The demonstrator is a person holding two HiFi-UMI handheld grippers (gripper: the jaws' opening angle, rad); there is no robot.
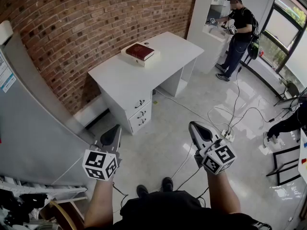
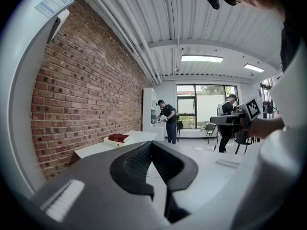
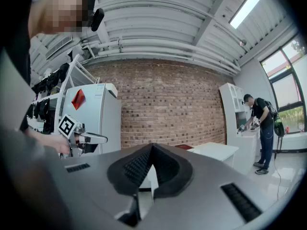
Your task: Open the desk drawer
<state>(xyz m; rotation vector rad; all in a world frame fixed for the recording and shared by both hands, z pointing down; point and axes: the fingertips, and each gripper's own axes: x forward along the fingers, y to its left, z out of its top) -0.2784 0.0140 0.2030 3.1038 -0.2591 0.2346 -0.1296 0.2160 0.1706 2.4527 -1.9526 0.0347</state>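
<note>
Your left claw (image 1: 115, 131) is clenched shut with nothing in it, and your right claw (image 1: 195, 128) is the same.

Head view: both claws hang in the air over the glossy pale floor (image 1: 163, 157), touching nothing and well apart from the white rectangular desk (image 1: 124, 75). There's one desk, set against the red brick wall (image 1: 96, 28), and its long axis runs lower left to upper right along that wall. At its near end is one stack of three white drawers (image 1: 140, 111). Each has one dark handle, the fronts face lower right toward the open floor, and all three look shut. On the desktop there's one dark red book (image 1: 140, 51) lying on one flat white box (image 1: 136, 60). One person in dark clothes (image 1: 238, 25) stands at a tall white cabinet (image 1: 204, 8) in the far corner.

Left gripper view: the jaw tips meet and nothing is between them. The desk sits far ahead, left of the jaws, with the book on top. Your right claw shows off to the right.

Right gripper view: the jaws are pressed together and empty. A corner of the desktop pokes out just right of them, with the brick wall behind it. Your left claw shows at the left.
</note>
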